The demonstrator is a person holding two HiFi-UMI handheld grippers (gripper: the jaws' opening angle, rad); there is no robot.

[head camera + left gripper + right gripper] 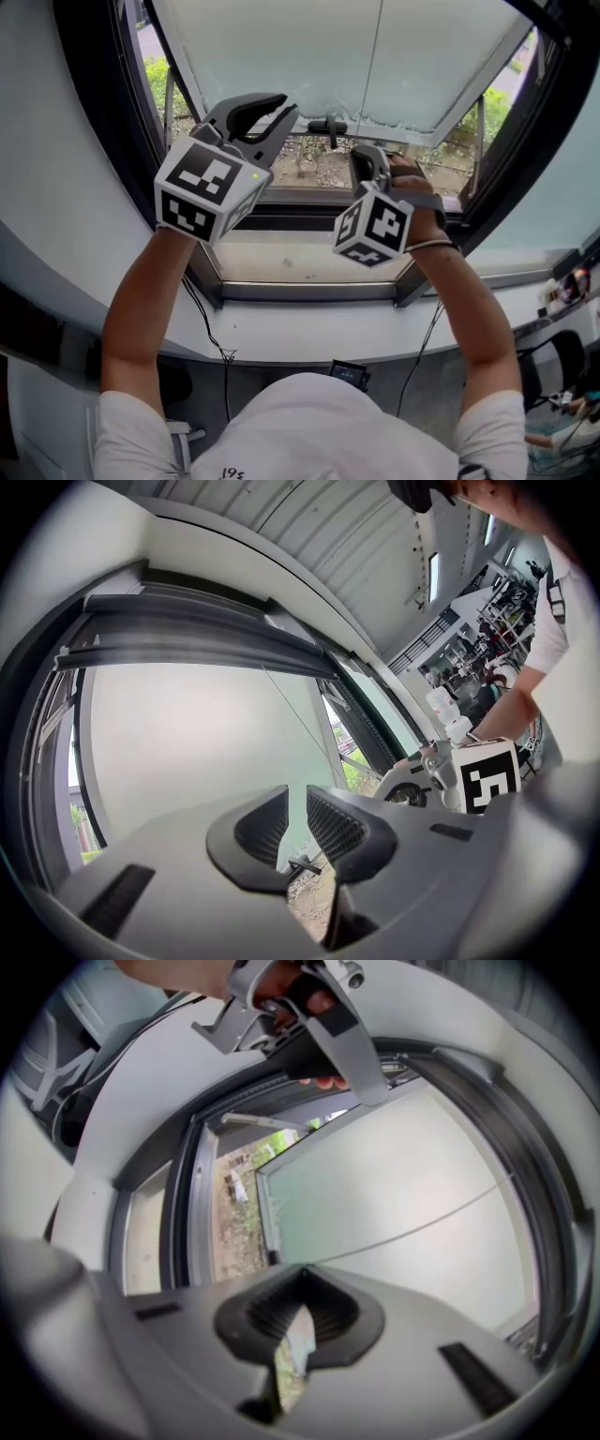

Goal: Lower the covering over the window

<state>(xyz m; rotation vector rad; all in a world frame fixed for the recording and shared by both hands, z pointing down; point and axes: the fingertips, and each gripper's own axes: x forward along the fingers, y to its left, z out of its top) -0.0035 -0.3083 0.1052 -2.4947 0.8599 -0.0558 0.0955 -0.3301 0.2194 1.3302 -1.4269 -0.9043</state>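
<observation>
I read this as the pulling step. My right gripper (300,1274) has its jaws together on the thin pull cord (422,1222), which runs down across the blind (309,56) and ends right in the pinch. In the head view that gripper sits near the middle of the window frame (98,122), just under the blind's hem. My left gripper (298,803) is up beside it, toward the frame's left side. Its jaws are slightly apart with a narrow gap and nothing pressed between the pads, and the cord passes to one side of them.

The blind covers the upper and middle part of the pane. A strip of bare glass shows between its hem and the frame's bottom rail, with gravel and greenery outside, so I judge the job mostly done but not finished. A small dark handle (328,125) shows just below the hem. I cannot tell whether it belongs to the blind or the window.

Next, I think, the right hand must draw the cord straight down toward the bottom rail without letting it slip through the pads. If my reach runs out before the hem meets the rail, the left gripper should take the cord higher up, close firmly and take over while the right lets go.
</observation>
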